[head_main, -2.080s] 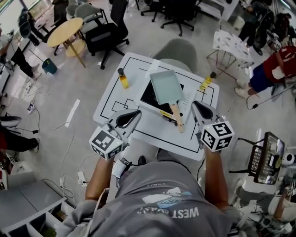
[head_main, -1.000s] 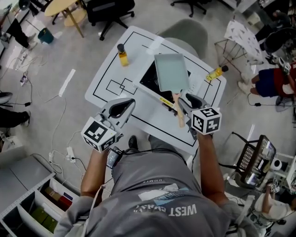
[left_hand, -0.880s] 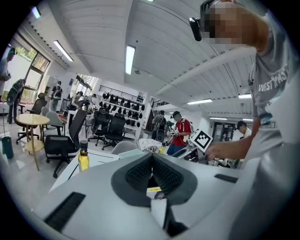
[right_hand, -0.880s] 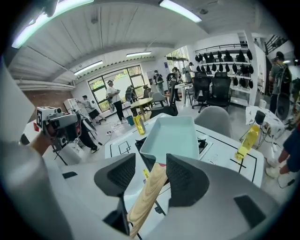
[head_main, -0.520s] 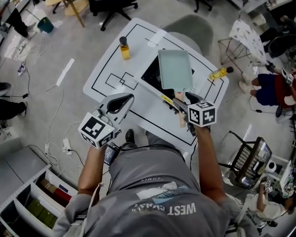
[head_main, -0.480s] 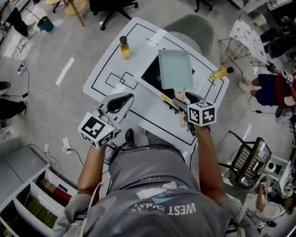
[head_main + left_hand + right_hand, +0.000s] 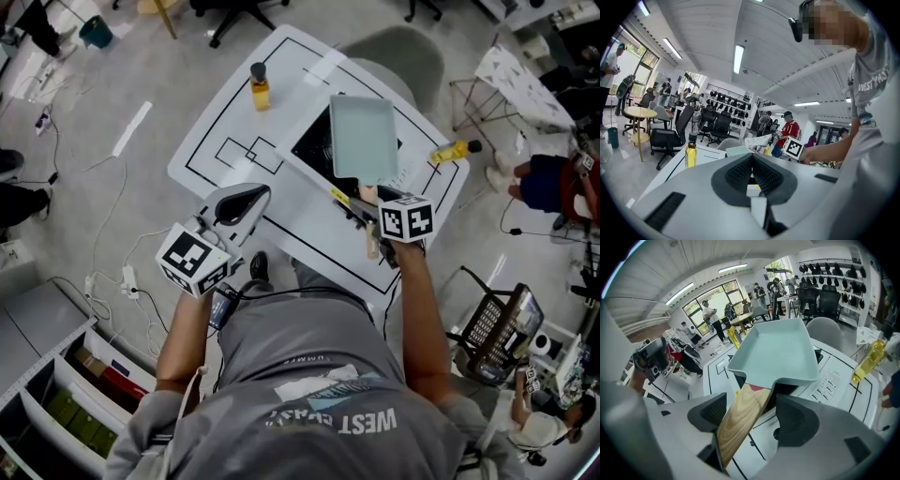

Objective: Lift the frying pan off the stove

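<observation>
A pale green rectangular frying pan (image 7: 364, 141) rests on a black stove (image 7: 314, 150) on the white table (image 7: 214, 122). Its wooden handle (image 7: 740, 423) points toward me. My right gripper (image 7: 368, 202) is at that handle, its jaws opening, with the handle lying between them against the left pad and a gap to the right pad. In the right gripper view the pan (image 7: 776, 350) fills the middle. My left gripper (image 7: 246, 199) hovers over the table's near left part, shut on nothing; its pads (image 7: 740, 171) meet at the tip.
A yellow oil bottle (image 7: 260, 86) stands at the table's far left, another (image 7: 452, 151) lies at the far right edge. Office chairs, a round wooden table and people surround the table. A wire basket (image 7: 487, 328) stands to my right.
The right gripper has moved left and forward from beside the handle to around it. The left gripper stayed over the table's near left.
</observation>
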